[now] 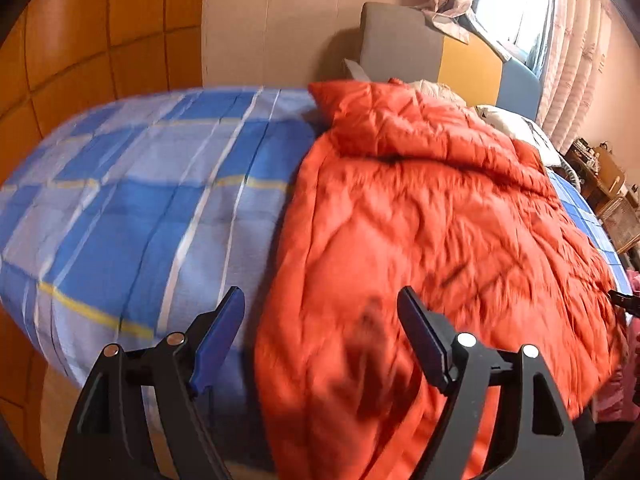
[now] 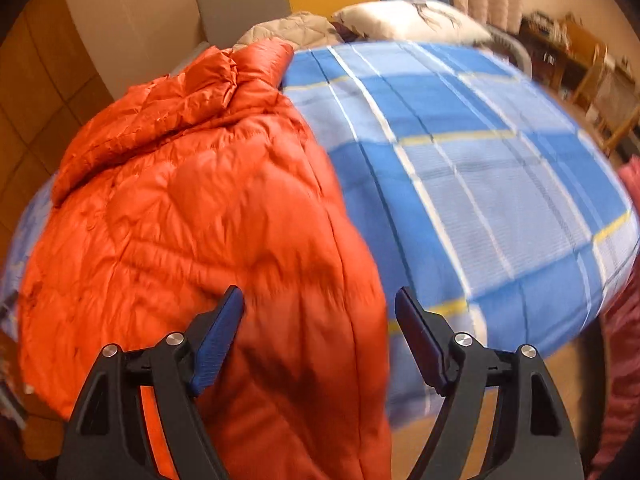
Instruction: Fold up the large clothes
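Plainly, both tools are empty: the left hand-held gripper (image 1: 320,334) hangs spread over the near left edge of the orange down jacket (image 1: 420,232), the right hand-held gripper (image 2: 319,334) spread over its right edge, pads clear of fabric. The jacket lies crumpled across the blue checked bed (image 1: 132,200), hem drooping off the near side. Judging by its puffy, shiny shell (probably slippery), it should handle light and springy; pinch deep at hem corners or seams.

One orange puffer coat (image 1: 420,240); one blue checked bedspread (image 1: 140,200); one white pillow (image 2: 408,20).
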Available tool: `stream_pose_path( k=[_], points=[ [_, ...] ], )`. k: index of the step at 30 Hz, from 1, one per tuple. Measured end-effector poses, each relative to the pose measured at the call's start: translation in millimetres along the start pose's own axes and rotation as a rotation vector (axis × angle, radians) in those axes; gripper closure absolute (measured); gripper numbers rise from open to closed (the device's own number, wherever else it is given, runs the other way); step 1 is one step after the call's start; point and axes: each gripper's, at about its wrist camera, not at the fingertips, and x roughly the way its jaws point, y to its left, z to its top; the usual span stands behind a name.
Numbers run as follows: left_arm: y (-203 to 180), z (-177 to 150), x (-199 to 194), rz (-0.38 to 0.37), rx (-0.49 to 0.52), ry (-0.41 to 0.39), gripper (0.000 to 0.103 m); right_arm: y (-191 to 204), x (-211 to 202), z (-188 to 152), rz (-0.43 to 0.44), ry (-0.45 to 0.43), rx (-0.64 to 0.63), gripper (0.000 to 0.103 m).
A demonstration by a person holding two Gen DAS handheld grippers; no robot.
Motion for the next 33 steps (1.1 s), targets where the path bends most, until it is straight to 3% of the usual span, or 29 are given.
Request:
stream_pose_path(
  k=[4,8,10,12,15,25,28,30,31,33],
  points=[
    [17,-24,-2,-0.052,-0.060,0.053,0.036,2,-5,-20,0.058,0.028,-0.015,0.033],
    [24,-42,-2,-0.109,-0.094,0.100,0.047,4,-11,-33,0.088,0.034,-0.030,0.052],
    [21,-45,-2,-0.131,-0.085,0.108,0.057,8,-13,-34,0.096,0.036,-0.048,0.063],
    [17,-45,-4,-0.141,-0.067,0.107,0.077,11,-17,-33,0.100,0.029,-0.066,0.078],
    [14,-44,-12,-0.164,-0.047,0.099,0.091,13,-30,-32,0.118,0.015,-0.086,0.090],
    [12,-60,-52,-0.215,0.014,0.114,0.093,5,-65,-36,0.131,0.003,-0.106,0.093],
    [14,-66,-41,-0.182,0.021,0.145,0.078,3,-51,-39,0.129,0.027,-0.093,0.092],
    [19,-69,-32,-0.184,-0.007,0.178,0.058,-2,-44,-40,0.126,0.034,-0.071,0.084],
    [22,-71,-33,-0.197,-0.021,0.182,0.056,-6,-42,-41,0.122,0.038,-0.053,0.079],
    [24,-70,-32,-0.221,-0.040,0.184,0.055,-13,-38,-44,0.114,0.050,-0.027,0.052]
  ],
)
